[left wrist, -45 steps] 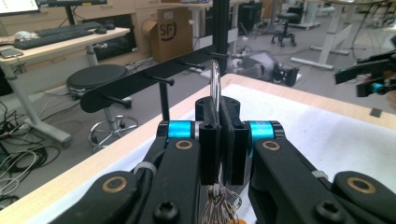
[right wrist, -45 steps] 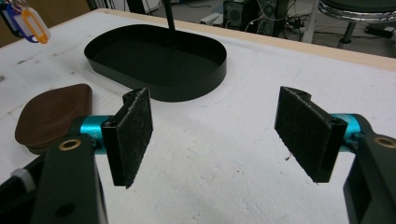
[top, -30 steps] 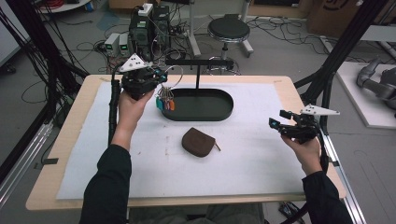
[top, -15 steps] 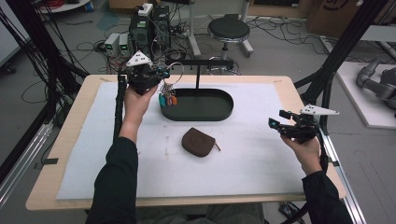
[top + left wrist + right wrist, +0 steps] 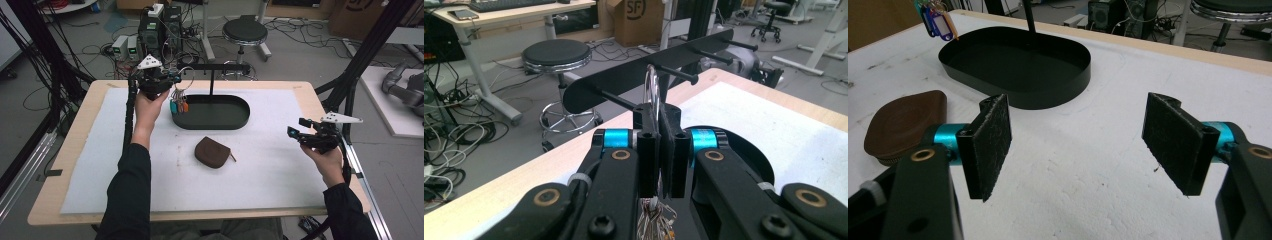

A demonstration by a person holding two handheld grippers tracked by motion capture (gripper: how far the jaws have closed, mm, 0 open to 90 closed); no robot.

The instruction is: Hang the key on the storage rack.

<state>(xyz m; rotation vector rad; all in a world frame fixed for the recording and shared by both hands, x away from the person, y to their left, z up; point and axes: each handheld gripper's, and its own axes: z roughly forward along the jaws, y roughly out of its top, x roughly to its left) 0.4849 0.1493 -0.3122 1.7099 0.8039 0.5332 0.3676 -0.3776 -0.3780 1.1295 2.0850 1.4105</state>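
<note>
My left gripper (image 5: 659,125) is clamped on a key ring (image 5: 652,87), held up just short of the rack (image 5: 644,75) at the table's 12 o'clock; the ring stands upright between the jaws, its top level with the pegs (image 5: 676,74), and the coloured tags (image 5: 178,106) dangle below my hand over the tray's 9 o'clock end. I judge the job to be hanging the keys on a peg; the pick-up is done, the ring is raised, and what is left is to thread it over a peg and let go; no peg is through it yet, as far as I can tell. My right gripper (image 5: 1083,145) hangs at 3 o'clock with its jaws spread wide and nothing between the pads (image 5: 993,135). The tray (image 5: 240,120) under the rack looks bare inside; the brown pouch (image 5: 212,152) lies shut on the mat (image 5: 280,175) at 6 o'clock from the tray, contents hidden.
</note>
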